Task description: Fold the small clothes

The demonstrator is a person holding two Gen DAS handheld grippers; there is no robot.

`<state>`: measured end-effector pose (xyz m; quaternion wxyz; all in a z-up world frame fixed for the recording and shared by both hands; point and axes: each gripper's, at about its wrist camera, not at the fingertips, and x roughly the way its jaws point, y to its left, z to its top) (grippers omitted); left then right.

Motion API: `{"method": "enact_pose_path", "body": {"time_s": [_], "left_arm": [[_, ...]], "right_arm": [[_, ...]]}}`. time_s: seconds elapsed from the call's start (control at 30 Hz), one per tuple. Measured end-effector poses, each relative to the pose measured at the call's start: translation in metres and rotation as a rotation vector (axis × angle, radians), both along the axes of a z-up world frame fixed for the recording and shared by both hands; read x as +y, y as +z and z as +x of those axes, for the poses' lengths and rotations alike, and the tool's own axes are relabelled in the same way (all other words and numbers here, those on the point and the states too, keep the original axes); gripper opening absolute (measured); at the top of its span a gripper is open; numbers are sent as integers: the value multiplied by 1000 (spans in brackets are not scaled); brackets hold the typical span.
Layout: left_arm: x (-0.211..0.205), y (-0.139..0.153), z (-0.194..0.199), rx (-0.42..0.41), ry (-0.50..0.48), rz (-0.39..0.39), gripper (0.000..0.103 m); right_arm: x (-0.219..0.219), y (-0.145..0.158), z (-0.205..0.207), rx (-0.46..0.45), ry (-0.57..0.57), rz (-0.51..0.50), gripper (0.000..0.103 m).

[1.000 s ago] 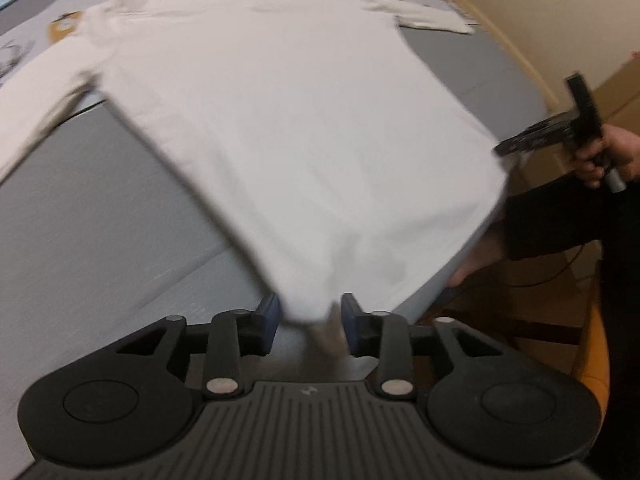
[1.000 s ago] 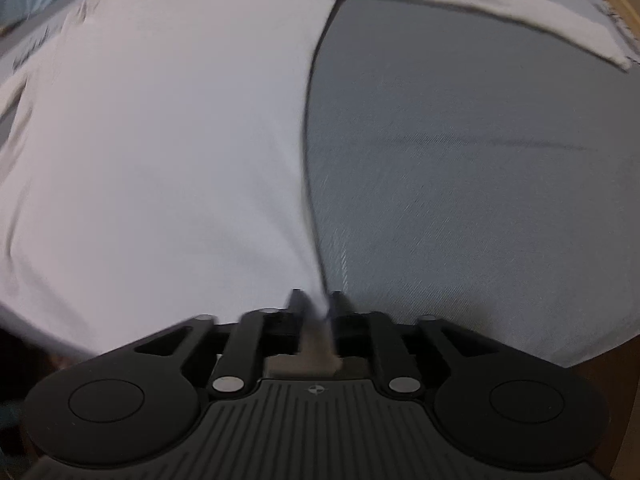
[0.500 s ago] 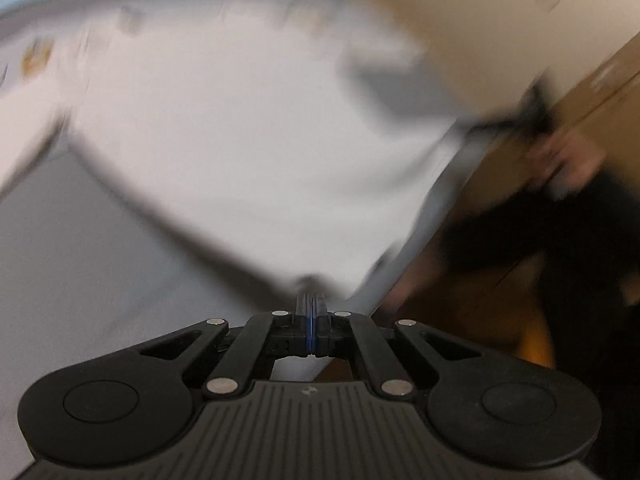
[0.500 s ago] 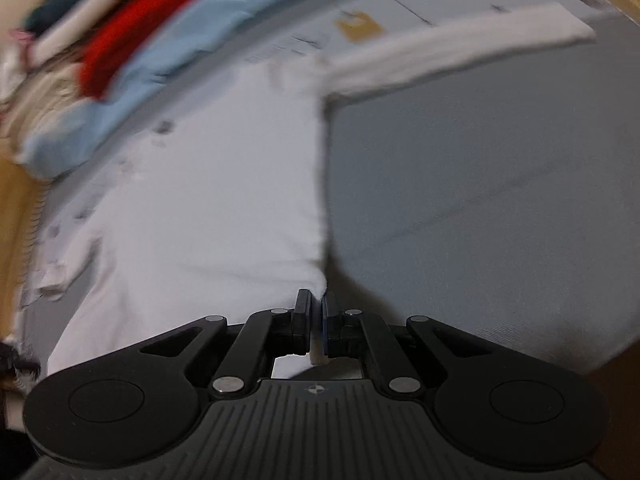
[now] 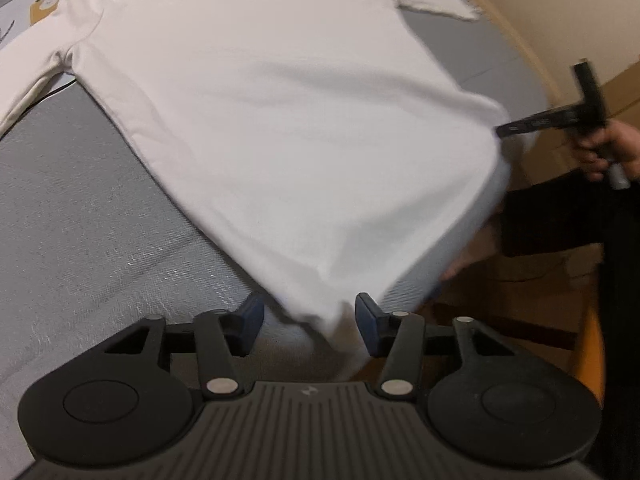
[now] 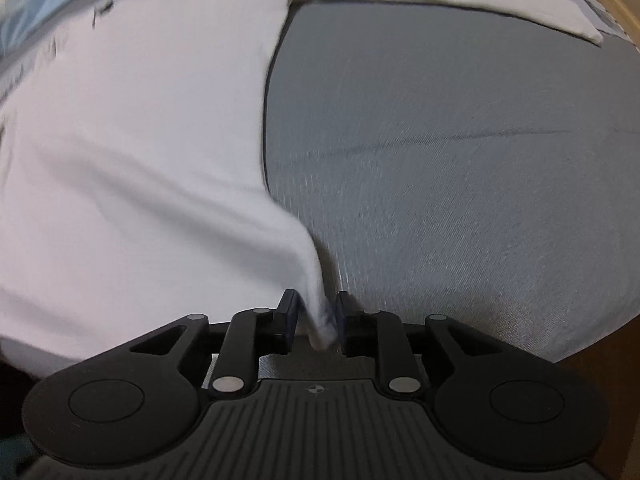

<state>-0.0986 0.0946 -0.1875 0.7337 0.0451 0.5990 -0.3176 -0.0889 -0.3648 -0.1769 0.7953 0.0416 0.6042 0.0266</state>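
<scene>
Both grippers pointed steeply down, jaws opening.
Left gripper (image 5: 310,316) stood wide; right gripper (image 6: 314,320), at its 2 o'clock, a hand (image 5: 608,148) gripping it.

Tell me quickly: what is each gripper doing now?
Left gripper: opening, shirt corner between jaws, not pressed.
Right gripper: opening, shirt corner between jaws.
</scene>
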Motion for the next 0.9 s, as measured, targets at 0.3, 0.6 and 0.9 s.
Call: {"method": "enact_pose_path", "body": {"time_s": [0.3, 0.6, 0.9], "left_arm": [[18, 8, -23, 73, -128, 84, 0], [4, 39, -24, -130, -95, 42, 7], [-46, -10, -32, -111, -272, 295, 24]], "right_arm": [[3, 32, -9, -42, 96, 130, 7], [31, 28, -10, -55, 233, -205, 12], [46, -9, -3, 31, 294, -106, 29]]}}
